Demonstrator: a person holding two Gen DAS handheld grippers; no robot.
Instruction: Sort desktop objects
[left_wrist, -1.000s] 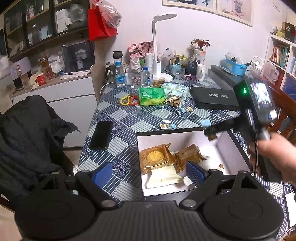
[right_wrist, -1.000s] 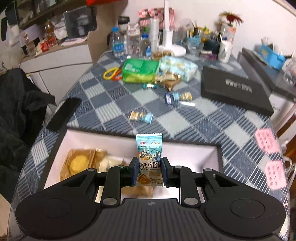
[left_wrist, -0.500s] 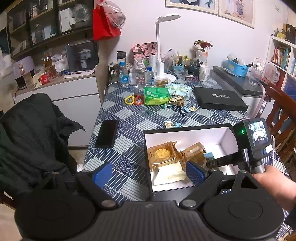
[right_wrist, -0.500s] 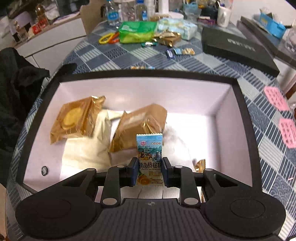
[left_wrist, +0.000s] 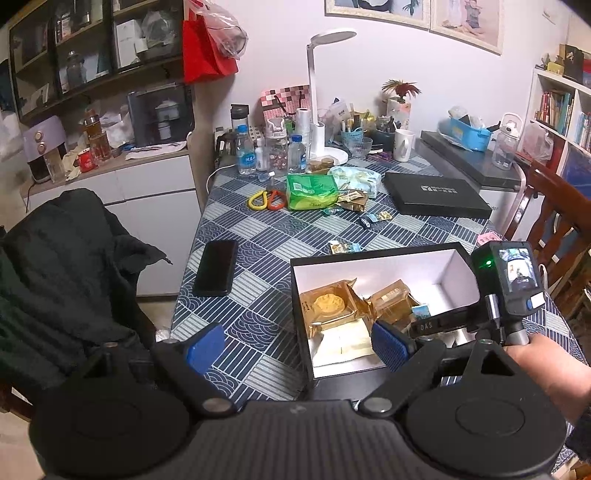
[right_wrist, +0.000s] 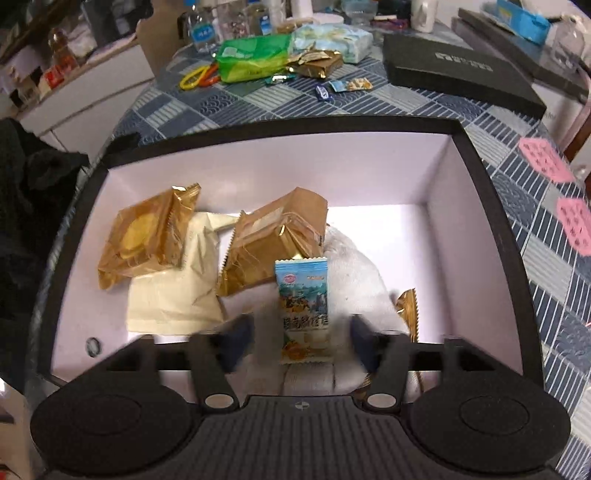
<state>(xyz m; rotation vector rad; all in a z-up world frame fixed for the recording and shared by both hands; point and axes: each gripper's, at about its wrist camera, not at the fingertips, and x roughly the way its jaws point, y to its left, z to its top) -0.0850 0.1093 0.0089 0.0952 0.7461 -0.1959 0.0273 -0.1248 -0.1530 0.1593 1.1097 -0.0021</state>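
A black box with a white inside (right_wrist: 480, 177) stands on the table's near end; it also shows in the left wrist view (left_wrist: 373, 254). My right gripper (right_wrist: 301, 341) is inside it, jaws open and motion-blurred. A blue snack packet (right_wrist: 303, 310) stands between the jaws, free of both pads. Gold pastry packets (right_wrist: 144, 236) (right_wrist: 275, 240) and a cream packet (right_wrist: 173, 291) lie in the box. My left gripper (left_wrist: 295, 345) is open and empty, above the table's near edge, left of the box.
Loose candies (left_wrist: 345, 246) (left_wrist: 373, 218), a green packet (left_wrist: 312, 192), yellow and orange loops (left_wrist: 266, 200), a black phone (left_wrist: 217, 266) and a flat black case (left_wrist: 437, 194) lie on the patterned tablecloth. Bottles, cups and a lamp stand at the far end. A dark coat (left_wrist: 66, 266) hangs on a chair at left.
My right gripper carried the blue packet over and down into the box, then opened its jaws and let go. My left gripper pulled back slightly.
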